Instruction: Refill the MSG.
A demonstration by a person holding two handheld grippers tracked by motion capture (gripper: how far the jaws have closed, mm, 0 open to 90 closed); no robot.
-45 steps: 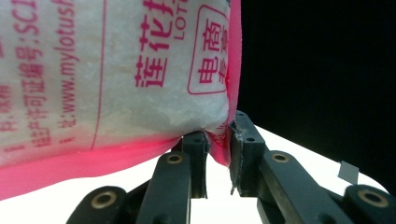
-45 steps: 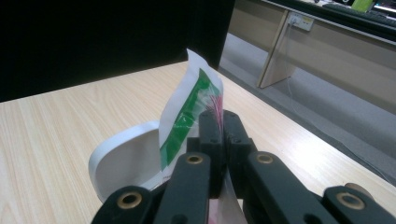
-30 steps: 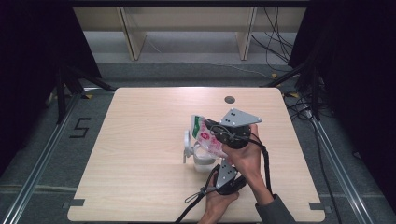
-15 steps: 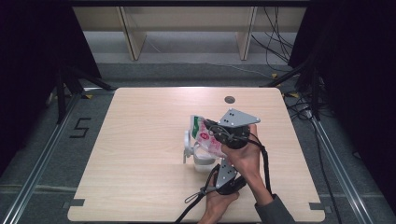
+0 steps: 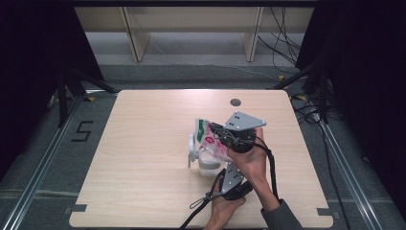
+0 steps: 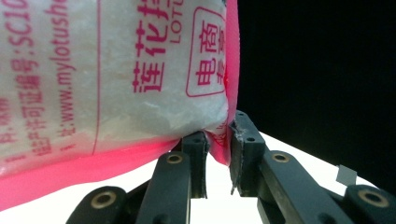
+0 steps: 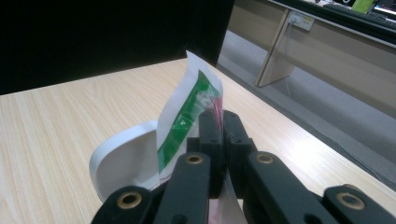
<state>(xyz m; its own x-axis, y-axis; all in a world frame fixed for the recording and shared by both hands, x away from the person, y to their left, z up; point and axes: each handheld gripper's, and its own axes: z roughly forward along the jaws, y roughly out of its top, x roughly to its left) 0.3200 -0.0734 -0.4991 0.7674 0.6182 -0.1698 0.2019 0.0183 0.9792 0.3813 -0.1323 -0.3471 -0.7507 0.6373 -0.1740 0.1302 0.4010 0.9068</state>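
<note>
Left tool: the left tool (image 6: 217, 156) pinches the pink bottom seam of the sugar bag (image 6: 116, 79) between jaws drawn narrow; in the high view it sits near the counter's near edge, under the person's left hand (image 5: 225, 206).
Right tool: the right tool (image 7: 218, 122) has its jaws closed tight on the bag's upper edge, beside the green stripe; in the high view it is just beyond the left tool, in the right hand (image 5: 249, 160).
Sugar bag: held off the counter (image 5: 143, 143) between both tools, tilted with its top end toward the far left, right of the counter's middle and directly above the white cup (image 5: 203, 160).
White cup: stands on the counter under the bag, handle to the left; whether anything lies inside cannot be told.
Progress: judged as early pouring; the bag is gripped and raised over the cup, while no stream of sugar shows, so tipping out and setting down seem left.
Count: two tools, one bag, one cup, one counter.
</note>
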